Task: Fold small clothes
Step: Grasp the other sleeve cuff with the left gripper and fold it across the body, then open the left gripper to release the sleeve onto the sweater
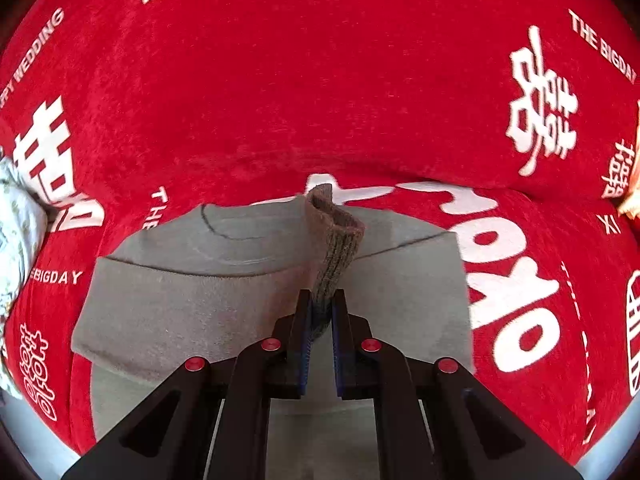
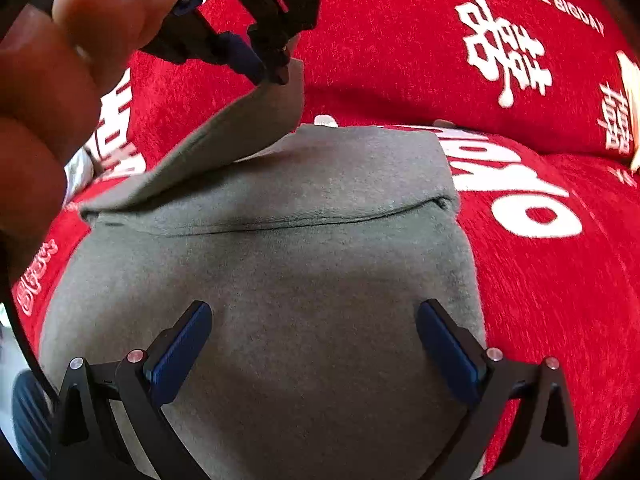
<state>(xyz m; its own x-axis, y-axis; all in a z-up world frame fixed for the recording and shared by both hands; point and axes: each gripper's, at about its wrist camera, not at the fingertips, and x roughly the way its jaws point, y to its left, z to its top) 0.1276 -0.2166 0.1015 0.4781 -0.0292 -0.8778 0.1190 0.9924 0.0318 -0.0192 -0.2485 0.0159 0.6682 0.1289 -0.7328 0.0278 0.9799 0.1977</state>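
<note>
A small grey sweatshirt [image 2: 312,264] lies on a red cloth [image 2: 540,280] with white lettering. My left gripper [image 1: 320,300] is shut on the ribbed cuff [image 1: 336,244] of its left sleeve and holds the sleeve lifted above the body [image 1: 192,308]. In the right wrist view the left gripper [image 2: 268,70] shows at upper left, with the raised sleeve [image 2: 224,140] hanging from it. My right gripper [image 2: 312,320] is open and empty, low over the body of the sweatshirt, near its right side.
A pale patterned cloth [image 1: 16,240] lies at the left edge. A light orange item [image 1: 632,196] shows at the far right edge. A hand [image 2: 48,80] holds the left gripper. The red cloth [image 1: 320,80] stretches far beyond the sweatshirt.
</note>
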